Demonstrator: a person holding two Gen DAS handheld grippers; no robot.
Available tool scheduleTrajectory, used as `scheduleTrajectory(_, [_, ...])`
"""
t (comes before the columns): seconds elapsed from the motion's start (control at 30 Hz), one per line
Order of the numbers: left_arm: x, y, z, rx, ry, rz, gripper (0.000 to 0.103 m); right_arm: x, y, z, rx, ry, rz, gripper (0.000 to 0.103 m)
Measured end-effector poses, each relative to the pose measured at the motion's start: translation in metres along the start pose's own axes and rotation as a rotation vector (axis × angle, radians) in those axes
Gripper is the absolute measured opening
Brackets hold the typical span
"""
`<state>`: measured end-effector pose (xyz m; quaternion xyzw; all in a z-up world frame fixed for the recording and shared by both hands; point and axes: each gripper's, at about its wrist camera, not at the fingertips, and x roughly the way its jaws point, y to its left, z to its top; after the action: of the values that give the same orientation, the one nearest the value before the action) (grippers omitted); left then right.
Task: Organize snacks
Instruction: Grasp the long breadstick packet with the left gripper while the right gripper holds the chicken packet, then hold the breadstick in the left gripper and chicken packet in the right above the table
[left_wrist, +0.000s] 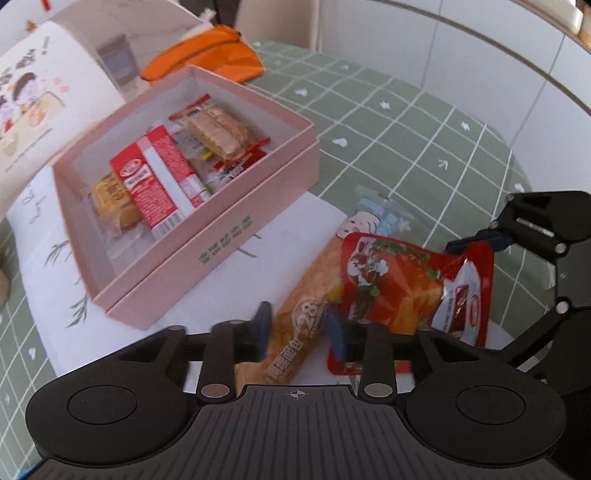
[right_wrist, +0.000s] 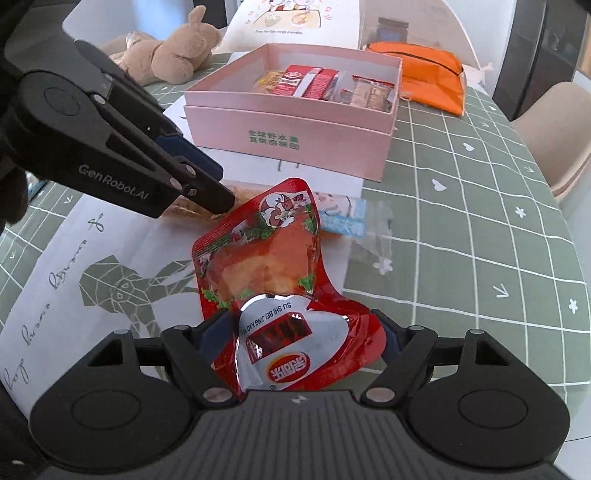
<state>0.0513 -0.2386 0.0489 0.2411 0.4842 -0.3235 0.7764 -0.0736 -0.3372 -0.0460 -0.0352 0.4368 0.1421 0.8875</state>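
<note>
Several snacks already lie in the pink box (right_wrist: 291, 136) beyond both tongs. The right tongs (right_wrist: 303, 332) pinch the red pouch (right_wrist: 258, 258); the left tongs (left_wrist: 297, 328), spread, straddle the bread pack (left_wrist: 295, 317). A blue packet (right_wrist: 343, 218) also waits.

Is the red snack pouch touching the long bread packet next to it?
Touching. In the left wrist view the red snack pouch overlaps the long bread packet along its right edge, with no gap between them.

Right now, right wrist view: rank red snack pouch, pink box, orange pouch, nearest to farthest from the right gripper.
1. Red snack pouch: between the right gripper fingers, bottom centre.
2. Pink box: mid-table, beyond it.
3. Orange pouch: behind the box, upper right.
</note>
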Motion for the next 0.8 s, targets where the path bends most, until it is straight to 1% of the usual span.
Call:
scheduleTrajectory(0.07, [0.007,-0.001,0.004,0.031,0.033,-0.010,0.047,-0.001,-0.002,-0.002,0.022,0.006,-0.016,0.082])
scheduleTrajectory(0.13, [0.010,-0.005,0.005,0.087,0.045,-0.005,0.048,-0.003,-0.002,-0.005,0.054,0.009,-0.040,0.084])
scheduleTrajectory(0.17, [0.010,-0.006,0.003,0.098,0.041,-0.003,0.046,-0.003,-0.001,-0.006,0.067,0.009,-0.051,0.084])
scheduleTrajectory(0.23, [0.005,-0.004,-0.003,0.080,0.032,-0.003,0.042,-0.006,0.003,-0.010,0.092,0.013,-0.078,0.084])
scheduleTrajectory(0.3, [0.000,0.002,-0.014,0.020,0.020,-0.017,0.040,-0.007,0.006,-0.013,0.122,0.017,-0.103,0.084])
scheduleTrajectory(0.43, [-0.017,0.028,-0.053,-0.138,-0.030,-0.041,0.039,-0.009,0.011,-0.016,0.192,0.010,-0.145,0.087])
scheduleTrajectory(0.5, [-0.029,0.043,-0.076,-0.219,-0.042,-0.035,0.039,-0.010,0.014,-0.018,0.226,-0.002,-0.162,0.088])
scheduleTrajectory(0.6, [-0.044,0.055,-0.108,-0.314,-0.051,-0.017,0.039,-0.007,0.024,-0.019,0.255,-0.018,-0.191,0.094])
scheduleTrajectory(0.7, [-0.055,0.060,-0.133,-0.392,-0.069,-0.025,0.039,-0.005,0.031,-0.014,0.255,-0.013,-0.184,0.094])
scheduleTrajectory(0.8, [-0.059,0.062,-0.144,-0.430,-0.086,-0.038,0.040,-0.005,0.033,-0.006,0.231,-0.009,-0.150,0.093])
